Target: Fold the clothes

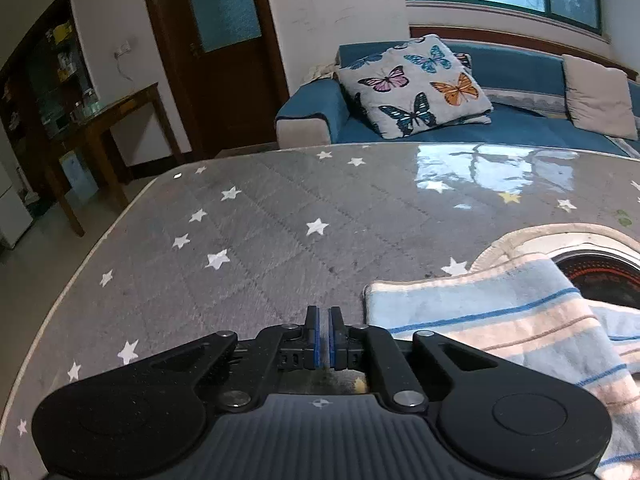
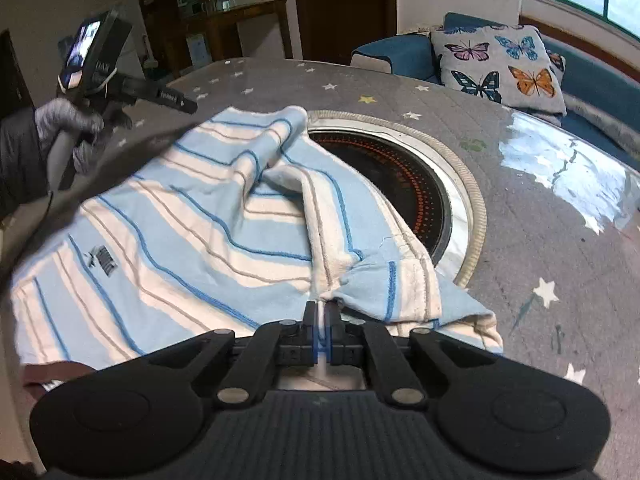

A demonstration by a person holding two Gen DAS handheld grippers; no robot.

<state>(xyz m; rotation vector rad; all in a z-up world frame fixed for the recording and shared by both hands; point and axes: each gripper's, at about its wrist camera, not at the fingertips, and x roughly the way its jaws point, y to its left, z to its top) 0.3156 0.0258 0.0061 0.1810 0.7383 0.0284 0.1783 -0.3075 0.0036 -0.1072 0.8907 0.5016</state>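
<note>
Left hand-held gripper (image 1: 324, 312): fingers pressed together with nothing between them, poised over bare star-print cover, left of the garment.
Bench (image 1: 260, 232): grey star-patterned cover, with a round recessed heater (image 2: 400, 184) in the middle.
Striped garment (image 2: 180, 220): light blue and white, spread on the bench, long axis running from the near-left edge toward the heater, its far and right parts lying over the heater's rim.
Right hand-held gripper (image 2: 321, 314): clamped on a white fold at the garment's near edge.
</note>
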